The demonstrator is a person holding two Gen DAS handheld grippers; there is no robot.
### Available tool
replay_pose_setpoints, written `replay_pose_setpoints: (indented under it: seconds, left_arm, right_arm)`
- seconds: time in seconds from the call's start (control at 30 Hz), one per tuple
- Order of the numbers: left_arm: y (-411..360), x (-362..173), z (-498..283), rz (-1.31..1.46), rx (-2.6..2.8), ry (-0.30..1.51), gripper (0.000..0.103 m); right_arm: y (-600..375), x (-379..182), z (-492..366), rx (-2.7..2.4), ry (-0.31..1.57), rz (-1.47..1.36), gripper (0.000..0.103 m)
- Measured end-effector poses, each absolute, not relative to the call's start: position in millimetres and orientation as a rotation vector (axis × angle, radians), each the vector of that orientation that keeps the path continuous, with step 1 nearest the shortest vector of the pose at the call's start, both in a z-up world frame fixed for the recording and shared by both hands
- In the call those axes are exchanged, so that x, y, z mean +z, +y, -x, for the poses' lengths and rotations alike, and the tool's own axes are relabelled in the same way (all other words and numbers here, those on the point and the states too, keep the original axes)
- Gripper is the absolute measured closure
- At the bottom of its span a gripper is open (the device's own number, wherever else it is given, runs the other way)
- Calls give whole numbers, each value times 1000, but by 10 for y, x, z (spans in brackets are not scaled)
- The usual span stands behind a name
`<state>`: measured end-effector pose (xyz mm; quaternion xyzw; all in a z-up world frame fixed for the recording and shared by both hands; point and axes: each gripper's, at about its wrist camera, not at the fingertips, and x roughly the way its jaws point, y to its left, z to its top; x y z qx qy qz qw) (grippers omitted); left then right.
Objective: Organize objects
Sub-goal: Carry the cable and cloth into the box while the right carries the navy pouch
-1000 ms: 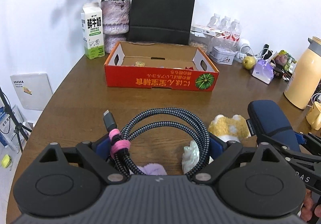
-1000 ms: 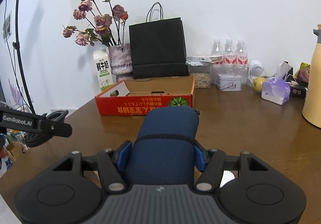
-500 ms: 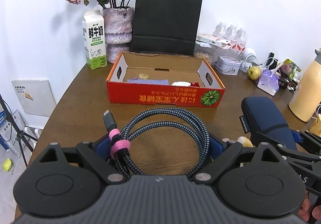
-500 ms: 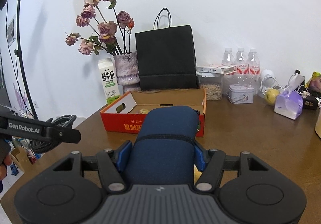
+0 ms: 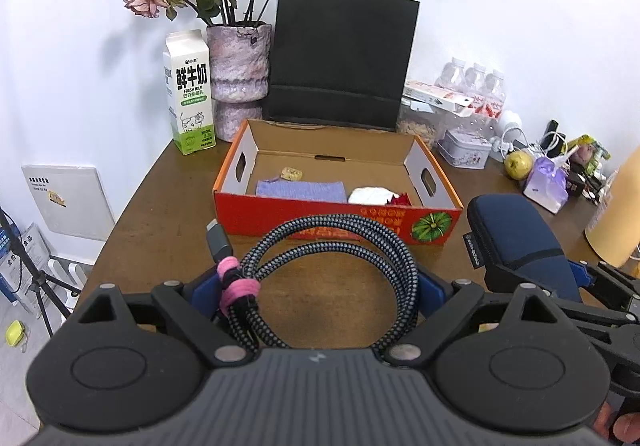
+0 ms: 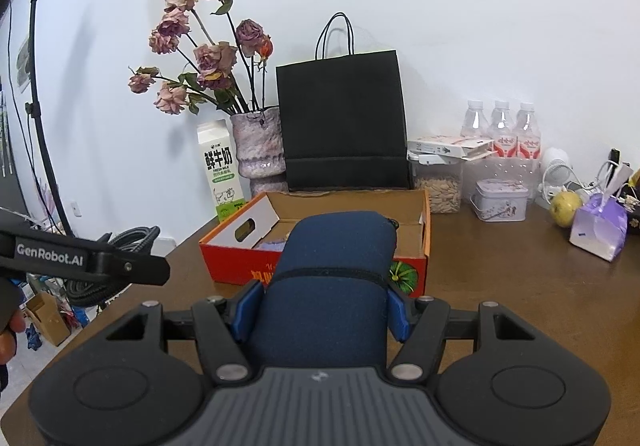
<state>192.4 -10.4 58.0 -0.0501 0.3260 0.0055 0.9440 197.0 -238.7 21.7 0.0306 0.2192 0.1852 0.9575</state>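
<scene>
My left gripper (image 5: pixel 316 286) is shut on a coiled braided cable (image 5: pixel 332 242) bound with a pink tie, held above the brown table just in front of the red cardboard box (image 5: pixel 336 218). The box holds a purple cloth (image 5: pixel 300 189), a white item and a red item. My right gripper (image 6: pixel 320 306) is shut on a navy blue zip pouch (image 6: pixel 332 278), which also appears at the right of the left wrist view as the pouch (image 5: pixel 516 242). The pouch hangs over the table just short of the box (image 6: pixel 236 262).
Behind the box stand a milk carton (image 5: pixel 188 94), a vase of dried roses (image 5: pixel 238 66) and a black paper bag (image 5: pixel 340 58). Water bottles (image 6: pixel 500 130), a tin (image 6: pixel 500 200), a pear (image 6: pixel 564 208), a purple gift box (image 6: pixel 598 230) and a yellow flask (image 5: pixel 616 222) crowd the right side.
Both grippers moved forward and up toward the red box with their loads. The box looms larger and its contents now show; the plush toys below the left gripper have dropped out of sight.
</scene>
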Motion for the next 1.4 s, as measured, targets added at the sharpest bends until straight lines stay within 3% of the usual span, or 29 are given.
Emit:
replay_pose_setpoints:
  seconds: [1.4]
  left_arm:
    - [-117,736,-3144,89,59,640,10]
  right_arm:
    - [-2051,218,-3306,379,487,-79,41]
